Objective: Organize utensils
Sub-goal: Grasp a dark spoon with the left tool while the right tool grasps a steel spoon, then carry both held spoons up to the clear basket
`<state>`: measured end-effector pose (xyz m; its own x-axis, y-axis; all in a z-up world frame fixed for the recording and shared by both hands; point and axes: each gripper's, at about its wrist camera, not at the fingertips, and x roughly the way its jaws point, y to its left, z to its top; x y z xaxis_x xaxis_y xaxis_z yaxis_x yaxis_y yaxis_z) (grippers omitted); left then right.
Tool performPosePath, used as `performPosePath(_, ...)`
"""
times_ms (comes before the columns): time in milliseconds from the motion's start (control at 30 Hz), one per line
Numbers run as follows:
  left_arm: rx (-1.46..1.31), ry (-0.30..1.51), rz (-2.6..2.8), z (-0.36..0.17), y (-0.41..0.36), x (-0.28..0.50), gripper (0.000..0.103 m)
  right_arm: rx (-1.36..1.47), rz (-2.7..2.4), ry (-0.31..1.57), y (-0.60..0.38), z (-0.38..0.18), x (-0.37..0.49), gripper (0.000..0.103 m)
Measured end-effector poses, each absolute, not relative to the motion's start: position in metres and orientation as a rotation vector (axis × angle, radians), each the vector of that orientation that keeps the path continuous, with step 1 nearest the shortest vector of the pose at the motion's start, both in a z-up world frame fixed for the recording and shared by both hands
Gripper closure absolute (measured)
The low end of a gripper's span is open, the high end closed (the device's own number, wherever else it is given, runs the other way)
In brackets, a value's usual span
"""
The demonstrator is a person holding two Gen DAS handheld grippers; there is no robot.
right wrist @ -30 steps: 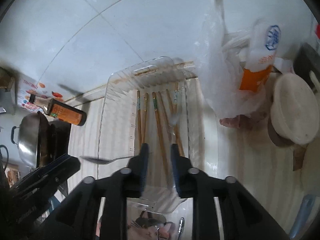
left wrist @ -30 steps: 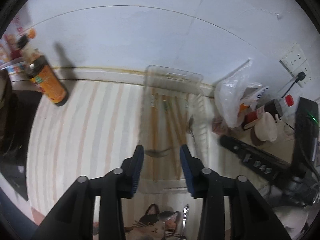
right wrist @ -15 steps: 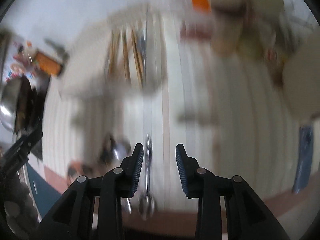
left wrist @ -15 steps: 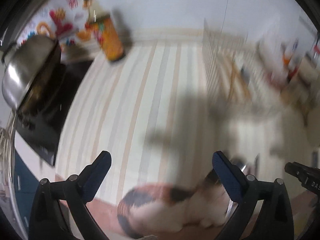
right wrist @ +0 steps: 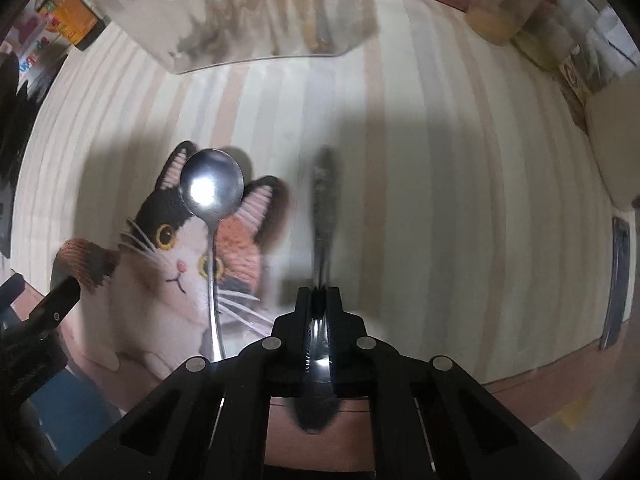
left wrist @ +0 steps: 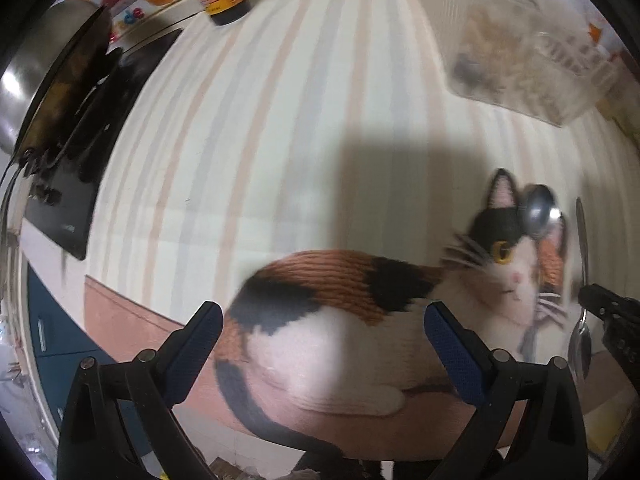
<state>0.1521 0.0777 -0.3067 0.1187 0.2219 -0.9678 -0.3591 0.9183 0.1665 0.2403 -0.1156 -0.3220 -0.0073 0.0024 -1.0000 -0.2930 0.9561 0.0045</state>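
- Right tool point(right wrist: 319, 312) is closing, its jaws pinching a metal utensil point(right wrist: 322, 200) by the handle, likely to lift it off the surface point(right wrist: 440, 184).
- Left tool point(left wrist: 322, 344) gapes wide, empty, over the cat mat point(left wrist: 340, 320).
- Just left of the right tool, a spoon point(right wrist: 211, 188) lies on the mat.
- Farther ahead waits the clear tray point(right wrist: 256, 20), likely the destination.

Glossy metal spoon point(right wrist: 211, 188) on a woven cloth cat mat point(right wrist: 160, 280); clear shiny plastic tray point(right wrist: 256, 20); matt striped table point(left wrist: 280, 120).
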Motion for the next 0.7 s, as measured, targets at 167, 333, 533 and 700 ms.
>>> performPosePath(167,-0.126,1.403,0.3,-0.307,0.037,0.169,0.001,-0.161,0.124,1.581,-0.181,-0.317,0.254,0.097)
performPosePath(333,-0.135,1.422,0.196,-0.319,0.0,0.198,0.001,-0.059,0.014,1.583,-0.239,-0.311,0.27,0.096)
performPosePath(533,-0.119,1.431,0.181,-0.34,-0.031,0.225,0.029,-0.025,-0.028,1.553,-0.266,-0.304,0.279,0.096)
performPosePath(700,-0.134,1.389,0.193,-0.336,-0.034,0.236,0.031,-0.032,-0.035,1.549,-0.272,-0.299,0.287,0.096)
